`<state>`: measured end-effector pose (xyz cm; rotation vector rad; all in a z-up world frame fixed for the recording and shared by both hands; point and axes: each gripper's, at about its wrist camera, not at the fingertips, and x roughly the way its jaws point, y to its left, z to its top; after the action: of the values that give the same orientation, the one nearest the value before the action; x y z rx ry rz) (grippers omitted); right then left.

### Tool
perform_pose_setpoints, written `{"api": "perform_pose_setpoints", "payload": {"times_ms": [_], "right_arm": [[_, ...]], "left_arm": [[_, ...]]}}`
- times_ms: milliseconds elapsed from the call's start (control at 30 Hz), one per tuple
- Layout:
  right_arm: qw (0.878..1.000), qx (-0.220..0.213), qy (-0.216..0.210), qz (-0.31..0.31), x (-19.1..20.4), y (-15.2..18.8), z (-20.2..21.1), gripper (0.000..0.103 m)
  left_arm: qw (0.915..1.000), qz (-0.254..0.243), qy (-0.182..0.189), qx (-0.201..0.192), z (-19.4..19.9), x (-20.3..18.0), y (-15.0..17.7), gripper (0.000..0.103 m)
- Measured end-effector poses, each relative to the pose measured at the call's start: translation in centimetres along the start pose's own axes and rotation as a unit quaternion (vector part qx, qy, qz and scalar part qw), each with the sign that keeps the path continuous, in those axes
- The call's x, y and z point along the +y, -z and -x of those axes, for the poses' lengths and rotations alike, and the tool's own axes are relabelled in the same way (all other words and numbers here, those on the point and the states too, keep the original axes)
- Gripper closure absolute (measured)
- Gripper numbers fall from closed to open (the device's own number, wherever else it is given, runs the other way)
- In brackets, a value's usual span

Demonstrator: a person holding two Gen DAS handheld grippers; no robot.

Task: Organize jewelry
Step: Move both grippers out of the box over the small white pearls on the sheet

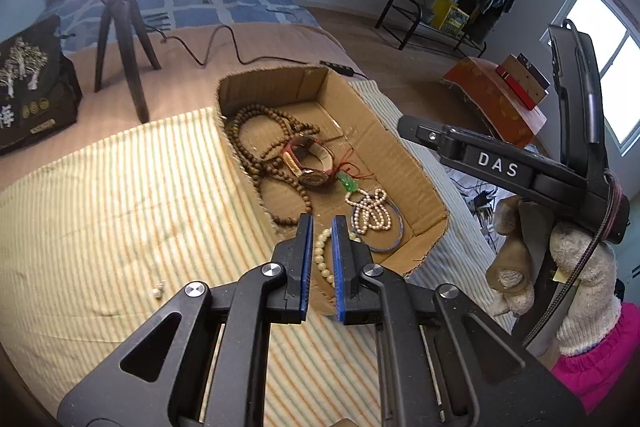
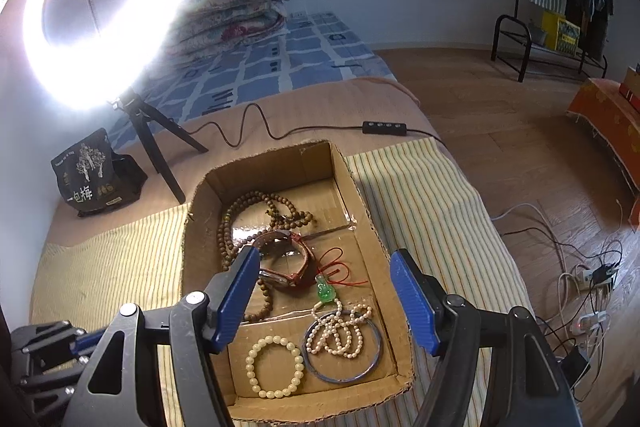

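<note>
My left wrist view looks steeply down along its fingers from the near-left edge of the cardboard box (image 1: 384,147), close over the striped cloth (image 1: 100,195). My right wrist view faces down into the same box (image 2: 360,195) from its near end. Both share the box, ring light tripod (image 1: 124,55) and bed (image 2: 280,67)

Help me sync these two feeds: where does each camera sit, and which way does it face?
Left wrist: on the left gripper, shut, looking down at the cardboard box; gloved hand holds the other tool.
Right wrist: on the right gripper, open, above the box.
Shared: box, watch, ring light.
</note>
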<state>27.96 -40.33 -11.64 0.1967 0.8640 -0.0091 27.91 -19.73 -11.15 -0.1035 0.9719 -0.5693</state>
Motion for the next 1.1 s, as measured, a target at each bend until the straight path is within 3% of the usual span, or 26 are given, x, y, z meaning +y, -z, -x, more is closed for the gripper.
{"api": "perform_pose_setpoints", "payload": {"times_ms": [400,467,533,767,1100], "right_arm": [[0.998,-0.033,-0.041,0.023,3.9,0.3,2.5,0.030],[0.998,-0.036,-0.049,0.032,5.0,0.5,2.9,0.030],[0.997,-0.039,-0.058,0.044,6.2,0.7,3.2,0.030],[0.991,-0.033,-0.091,0.089,10.4,1.8,3.2,0.030],[0.980,-0.018,-0.103,0.169,16.1,5.6,1.5,0.030]], "left_arm": [[0.9979,0.009,-0.053,-0.035,6.3,5.1,0.6,0.095],[0.9972,0.013,-0.061,-0.042,7.4,6.0,0.8,0.078],[0.9964,0.020,-0.066,-0.049,8.6,7.2,1.1,0.070],[0.9936,0.028,-0.094,-0.056,12.2,10.5,3.2,0.070],[0.9886,0.044,-0.134,-0.053,16.0,15.3,8.0,0.070]]}}
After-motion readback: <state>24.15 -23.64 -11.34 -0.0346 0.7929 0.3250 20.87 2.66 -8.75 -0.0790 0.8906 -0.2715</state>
